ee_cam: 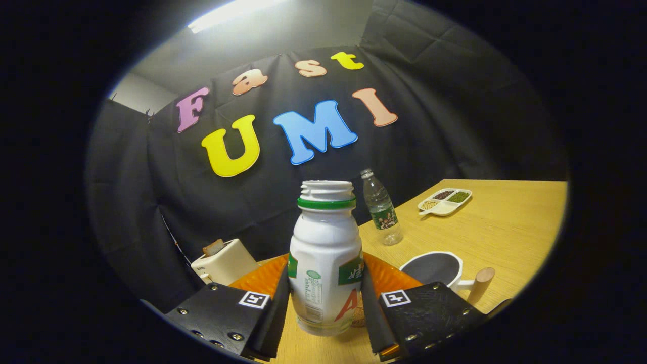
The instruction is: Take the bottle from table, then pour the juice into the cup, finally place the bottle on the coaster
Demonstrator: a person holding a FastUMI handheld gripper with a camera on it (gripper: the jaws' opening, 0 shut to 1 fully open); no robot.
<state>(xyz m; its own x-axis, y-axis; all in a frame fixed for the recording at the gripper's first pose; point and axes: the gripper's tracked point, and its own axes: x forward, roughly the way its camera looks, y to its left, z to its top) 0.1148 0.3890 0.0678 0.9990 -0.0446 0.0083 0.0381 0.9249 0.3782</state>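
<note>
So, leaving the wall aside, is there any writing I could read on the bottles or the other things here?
None reads clearly.
White bottle, held between the fingers of the gripper, which press on both its sides: the label's print is too small and blurred.
Water bottle beyond it: label too small.
Toaster: a tiny mark, unreadable.
Square markers on the gripper: patterns, not words.

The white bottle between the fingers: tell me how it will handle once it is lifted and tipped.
The white bottle has no cap on its threaded neck, so any tilt probably spills. Its smooth, rounded sides could slip in the gripper, whose fingers press on both flanks. It looks like rigid plastic, likely stiff. The opaque wall hides the fill, so weight is uncertain.
</note>
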